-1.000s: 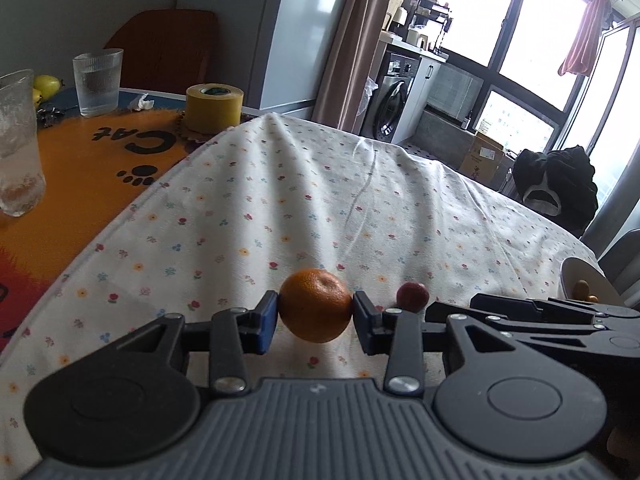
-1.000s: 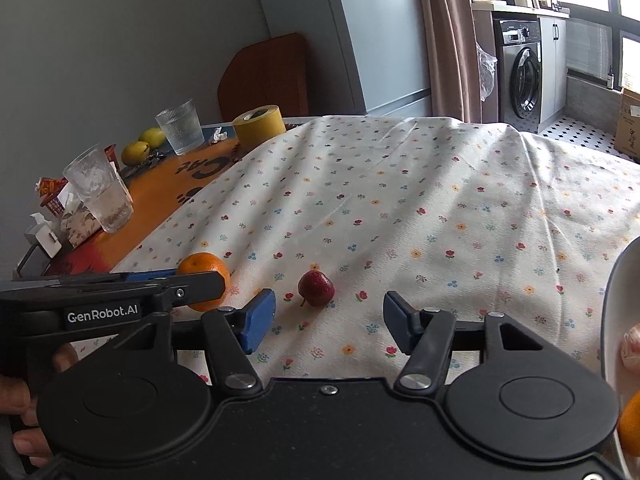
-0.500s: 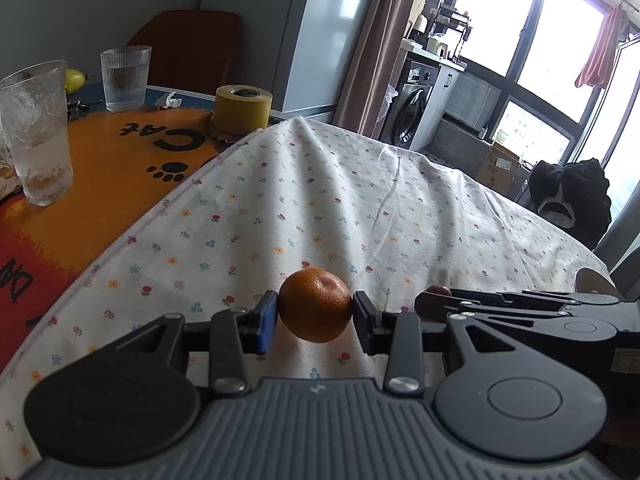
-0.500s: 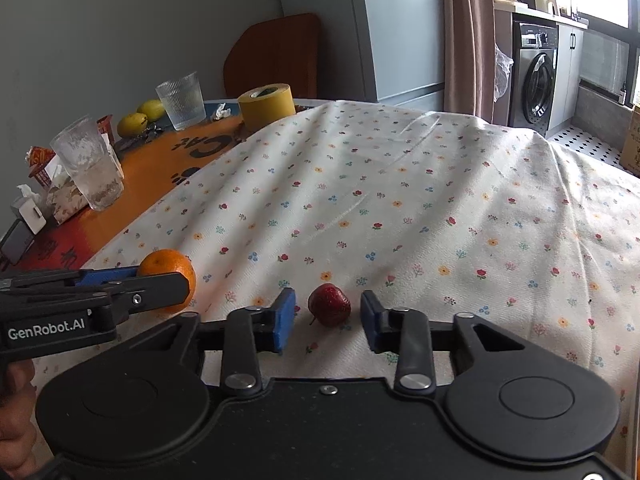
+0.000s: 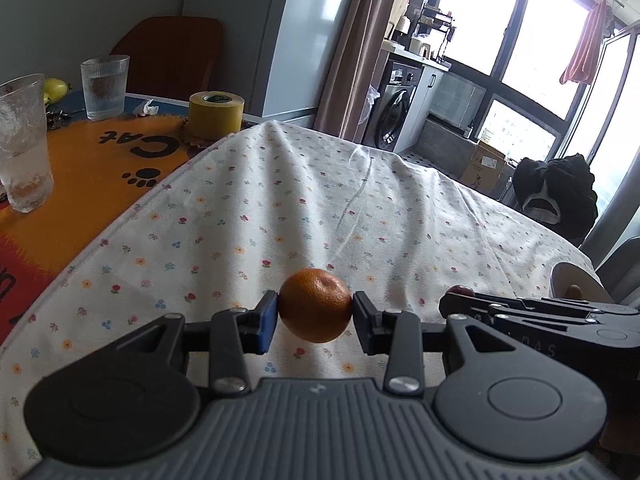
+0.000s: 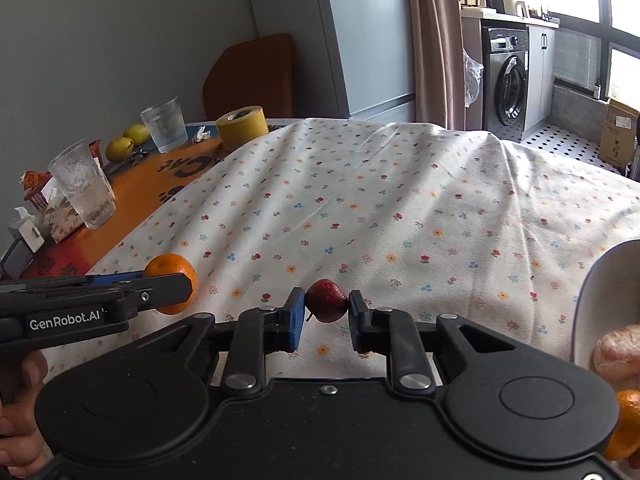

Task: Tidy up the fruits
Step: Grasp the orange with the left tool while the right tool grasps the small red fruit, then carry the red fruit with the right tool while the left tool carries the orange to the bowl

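My right gripper (image 6: 325,316) had just squeezed shut on the small dark red fruit (image 6: 326,300). Half a second before, that fruit sat on the white flowery tablecloth (image 6: 400,216) between open fingers. Now it was pinched between them and looked lifted off the cloth.

My left gripper (image 5: 315,318) still held the round orange tangerine (image 5: 315,304) tight between its blue pads (image 5: 267,322), up above the cloth.

So both fruits were picked up, I thought. The white bowl (image 6: 600,300) stood at my right, near the edge of the right camera, with other fruit already in it. I guessed the next job was to carry both fruits over and drop them in there.
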A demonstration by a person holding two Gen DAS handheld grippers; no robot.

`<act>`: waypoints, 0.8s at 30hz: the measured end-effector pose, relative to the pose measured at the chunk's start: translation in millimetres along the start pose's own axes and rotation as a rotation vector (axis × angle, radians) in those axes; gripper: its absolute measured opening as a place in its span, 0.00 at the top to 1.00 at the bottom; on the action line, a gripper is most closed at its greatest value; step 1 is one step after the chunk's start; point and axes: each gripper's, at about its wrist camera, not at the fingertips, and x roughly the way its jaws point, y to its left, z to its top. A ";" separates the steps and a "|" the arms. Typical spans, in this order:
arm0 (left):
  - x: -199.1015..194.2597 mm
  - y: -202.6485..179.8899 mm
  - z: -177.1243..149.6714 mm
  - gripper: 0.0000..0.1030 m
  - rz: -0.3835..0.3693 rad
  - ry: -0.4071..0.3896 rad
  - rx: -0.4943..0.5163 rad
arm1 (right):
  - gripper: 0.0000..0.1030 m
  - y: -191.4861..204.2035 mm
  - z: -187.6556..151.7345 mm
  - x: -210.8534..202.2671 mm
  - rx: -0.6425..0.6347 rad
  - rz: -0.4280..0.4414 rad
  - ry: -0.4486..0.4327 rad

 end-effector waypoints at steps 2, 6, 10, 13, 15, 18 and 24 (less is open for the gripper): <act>-1.3 -5.8 -0.2 0.62 -0.012 -0.003 0.008 | 0.79 -3.8 -0.4 -8.6 0.010 -0.011 -0.014; -5.3 -16.8 0.4 0.62 -0.033 -0.012 0.022 | 0.79 -12.6 -2.2 -25.0 0.027 -0.037 -0.041; -9.4 -27.8 0.5 0.62 -0.053 -0.020 0.038 | 0.79 -21.2 -4.5 -40.7 0.045 -0.059 -0.065; -11.7 -37.9 0.5 0.62 -0.071 -0.025 0.052 | 0.79 -27.5 -6.8 -53.1 0.057 -0.073 -0.085; -12.7 -46.3 0.8 0.62 -0.087 -0.027 0.063 | 0.79 -33.7 -8.4 -61.7 0.065 -0.088 -0.097; -12.5 -59.8 1.7 0.62 -0.114 -0.029 0.076 | 0.79 -43.9 -11.8 -75.0 0.084 -0.110 -0.112; -10.9 -88.0 1.6 0.62 -0.164 -0.028 0.111 | 0.79 -66.9 -20.2 -98.8 0.122 -0.162 -0.142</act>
